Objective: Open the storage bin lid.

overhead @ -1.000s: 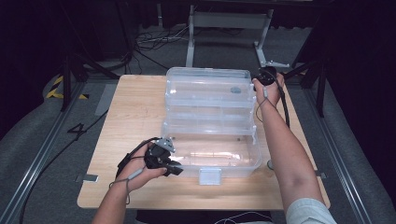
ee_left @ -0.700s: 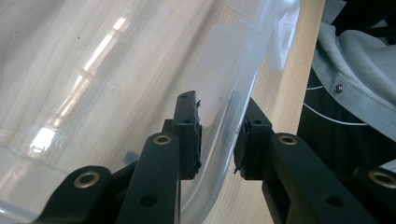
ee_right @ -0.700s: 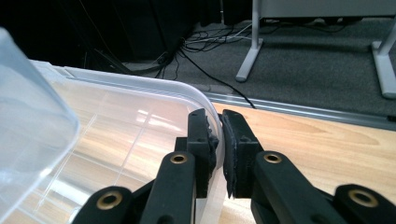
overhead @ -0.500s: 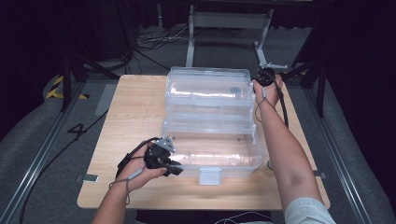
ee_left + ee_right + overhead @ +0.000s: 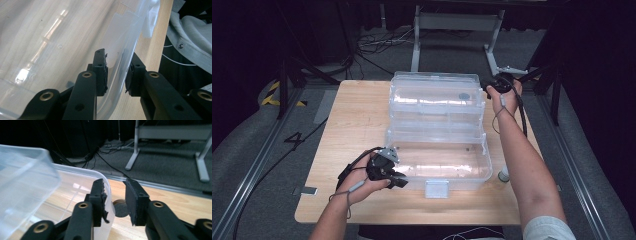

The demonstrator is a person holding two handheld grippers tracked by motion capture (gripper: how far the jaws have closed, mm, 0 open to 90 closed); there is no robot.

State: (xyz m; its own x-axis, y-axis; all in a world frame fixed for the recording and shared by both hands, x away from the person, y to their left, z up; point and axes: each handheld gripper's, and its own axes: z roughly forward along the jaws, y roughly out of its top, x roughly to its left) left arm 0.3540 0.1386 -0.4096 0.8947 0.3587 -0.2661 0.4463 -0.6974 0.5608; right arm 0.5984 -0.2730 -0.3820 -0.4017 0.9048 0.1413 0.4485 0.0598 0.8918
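Observation:
A clear plastic box [image 5: 462, 177] stands open on the wooden table [image 5: 357, 115], its lid [image 5: 434, 80] tilted back behind it. My left gripper [image 5: 399, 181] is at the box's near left corner. In the left gripper view it [image 5: 116, 75] is shut on the box's wall [image 5: 117, 62], one pad inside and one outside. My right gripper [image 5: 488, 89] is at the lid's far right corner. Its jaws [image 5: 115, 195] have just been opening and stand open. The lid's rim [image 5: 107, 182] lies against the left pad, clear of the right one.
A white latch [image 5: 436, 189] hangs on the box's front wall. A small pale cylinder [image 5: 503, 175] stands on the table right of the box. A small round dark thing [image 5: 121, 208] sits just beyond the right jaws. A metal frame [image 5: 457, 22] and cables lie on the floor behind.

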